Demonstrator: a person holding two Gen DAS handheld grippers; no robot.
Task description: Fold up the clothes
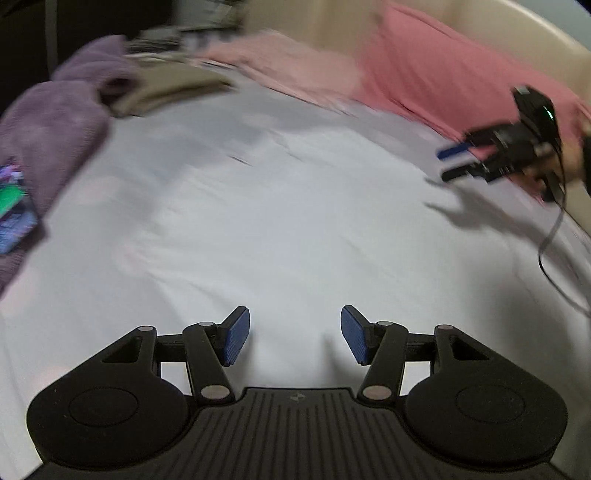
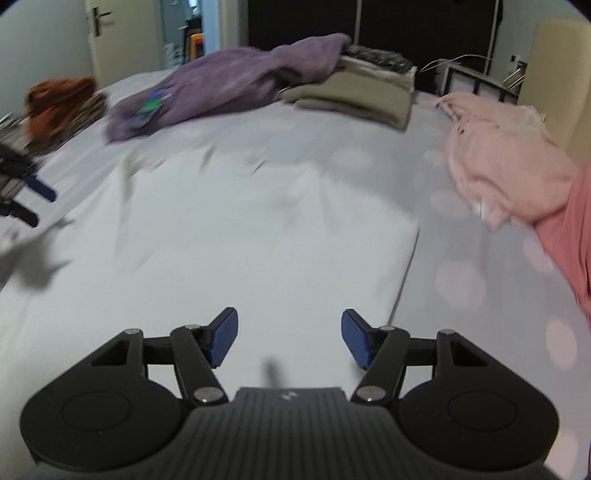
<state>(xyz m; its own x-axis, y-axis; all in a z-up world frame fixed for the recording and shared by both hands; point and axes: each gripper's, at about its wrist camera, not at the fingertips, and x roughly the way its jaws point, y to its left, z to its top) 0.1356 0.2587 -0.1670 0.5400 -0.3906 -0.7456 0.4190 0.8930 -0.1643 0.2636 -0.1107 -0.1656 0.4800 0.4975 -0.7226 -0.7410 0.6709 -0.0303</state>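
Both grippers: we see the left gripper (image 1: 294, 334) and the right gripper (image 2: 289, 339) with blue pads spread apart, nothing between them, each above the white garment (image 2: 229, 236).
Task's thing: the white garment lies flat on the bed sheet (image 2: 461, 258), in front of both grippers; its right edge shows clearly only in the right wrist view.
Hard to make out: we find both views smeared by motion; the garment's far edge and its kind cannot be told.
Cut off: the coral cloth (image 2: 569, 229) runs out of the right wrist view at the right edge; the purple garment (image 1: 55, 118) is cropped at the left of the left wrist view.
Hidden: part of the beige folded pile (image 2: 354, 92) sits behind the purple garment's fold.
Only in left view: we see the right gripper's side with its cable (image 1: 554, 236) trailing and a hand (image 1: 576, 155) partly out of frame.
Only in right view: an orange-brown cloth (image 2: 59, 99) at far left, a pale pink garment (image 2: 502, 155), and a door (image 2: 99, 33) behind.
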